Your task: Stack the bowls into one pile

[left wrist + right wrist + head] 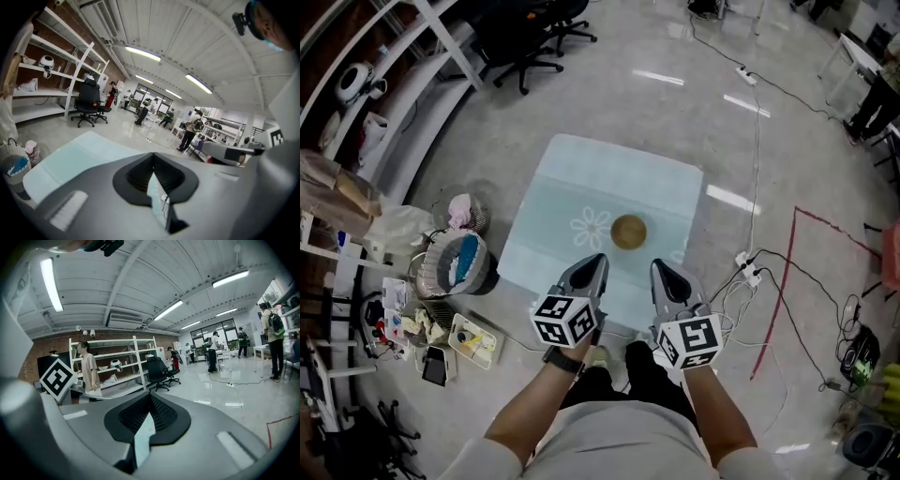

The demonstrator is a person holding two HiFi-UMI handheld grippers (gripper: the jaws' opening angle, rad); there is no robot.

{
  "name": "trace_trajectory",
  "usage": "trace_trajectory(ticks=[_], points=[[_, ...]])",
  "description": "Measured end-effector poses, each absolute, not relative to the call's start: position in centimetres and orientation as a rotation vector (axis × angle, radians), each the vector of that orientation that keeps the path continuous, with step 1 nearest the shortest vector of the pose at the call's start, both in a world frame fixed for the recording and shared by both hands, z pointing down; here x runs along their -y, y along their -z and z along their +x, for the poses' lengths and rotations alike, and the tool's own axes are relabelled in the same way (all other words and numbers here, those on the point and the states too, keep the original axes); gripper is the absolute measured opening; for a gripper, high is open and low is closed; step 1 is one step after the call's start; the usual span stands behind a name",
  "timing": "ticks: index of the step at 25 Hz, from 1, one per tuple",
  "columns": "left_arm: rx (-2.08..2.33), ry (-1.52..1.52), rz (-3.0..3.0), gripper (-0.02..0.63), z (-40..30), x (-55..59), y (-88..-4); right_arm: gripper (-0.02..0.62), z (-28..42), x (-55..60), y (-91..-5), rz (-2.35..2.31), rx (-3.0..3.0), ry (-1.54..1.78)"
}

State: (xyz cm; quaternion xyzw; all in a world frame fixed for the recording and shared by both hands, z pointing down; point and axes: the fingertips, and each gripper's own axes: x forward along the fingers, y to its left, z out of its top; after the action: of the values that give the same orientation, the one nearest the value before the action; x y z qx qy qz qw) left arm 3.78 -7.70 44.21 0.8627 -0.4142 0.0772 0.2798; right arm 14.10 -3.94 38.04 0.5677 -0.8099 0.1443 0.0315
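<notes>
We see the bowl [628,232] only in the head view: a round golden-brown bowl sitting near the middle of the pale blue worktop [581,178], just right of a white flower print [591,228]. We cannot tell whether more than one bowl is nested there. Neither gripper view shows it. The left gripper view catches only a bare stretch of the worktop [70,159] to its left, and the right gripper view shows none of it, only the shiny floor [243,404], an office chair [158,372] and white shelves [112,366] on the far wall.

Both gripper views show what the head view cannot. The jaws of the left gripper [153,154] meet at the tips with nothing between them, and so do those of the right gripper [150,394].

In the head view, the left gripper [595,259] and the right gripper [660,267] sit side by side over the near edge of the worktop, well short of the bowl. They point away from the person, whose forearms reach forward from the body.
</notes>
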Motion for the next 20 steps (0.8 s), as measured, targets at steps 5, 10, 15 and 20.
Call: trace_trajectory(ticks=[5,10,15,20], points=[[1.048,-0.178,2.459,0.006,3.6,3.8,-40.5,0.0,12.9,0.6,-36.2,1.824,2.468,-0.394],[0.978,-0.129,2.545,0.006,1.9,0.2,-37.3,0.0,10.2,-2.9,-34.1,1.9,2.425,-0.344],[0.92,-0.087,2.599,0.006,1.1,-2.6,-34.6,0.0,8.9,-6.1,-31.7,1.964,2.386,-0.281],[0.872,-0.05,2.652,0.006,0.6,-4.7,-32.4,0.0,8.0,-8.3,-29.7,2.015,2.364,-0.223]])
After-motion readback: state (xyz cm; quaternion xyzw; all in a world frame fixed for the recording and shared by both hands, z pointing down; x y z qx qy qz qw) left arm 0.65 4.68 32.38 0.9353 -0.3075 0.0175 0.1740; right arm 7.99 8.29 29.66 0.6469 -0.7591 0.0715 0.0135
